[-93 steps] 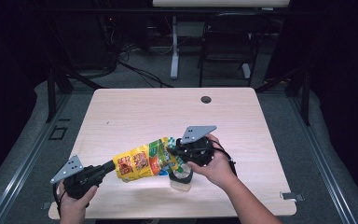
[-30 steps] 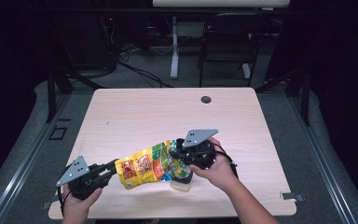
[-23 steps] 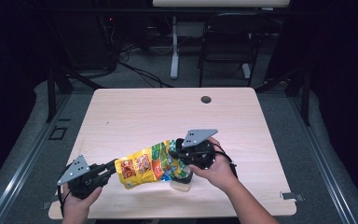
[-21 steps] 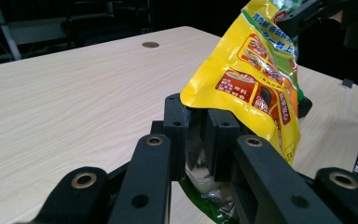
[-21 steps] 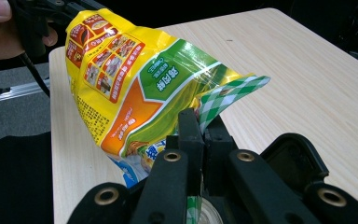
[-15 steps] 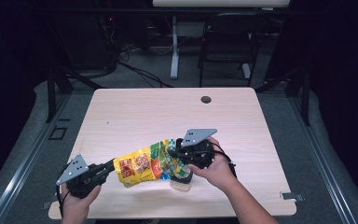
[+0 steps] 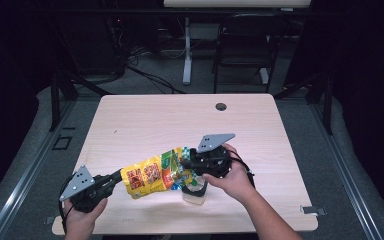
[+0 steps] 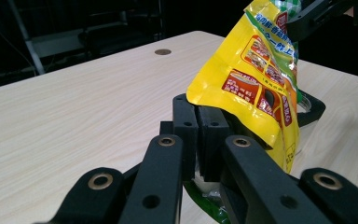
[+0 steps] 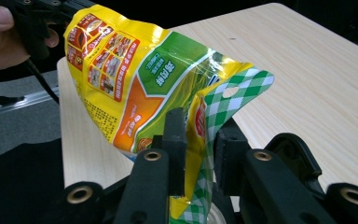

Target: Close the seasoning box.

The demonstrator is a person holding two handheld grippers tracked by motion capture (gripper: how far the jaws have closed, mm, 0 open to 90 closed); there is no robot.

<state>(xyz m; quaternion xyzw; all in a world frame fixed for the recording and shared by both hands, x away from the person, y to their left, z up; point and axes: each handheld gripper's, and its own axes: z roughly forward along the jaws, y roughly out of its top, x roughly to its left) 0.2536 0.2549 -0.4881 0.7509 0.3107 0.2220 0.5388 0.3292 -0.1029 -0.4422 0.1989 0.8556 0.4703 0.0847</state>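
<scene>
Snack pouch (image 7: 152, 173) held above the worktop's (image 7: 145, 120) near edge.
Left gripper (image 7: 114, 178) clamped its bottom end; right gripper's (image 7: 186, 161) jaws had just been opening, checked top edge between them unpressed.

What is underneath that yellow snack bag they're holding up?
Under the yellow snack bag stands a small clear container on the table, below the bag's checked end. The bag and the right tongs cover most of it, so its contents stay hidden.
</scene>
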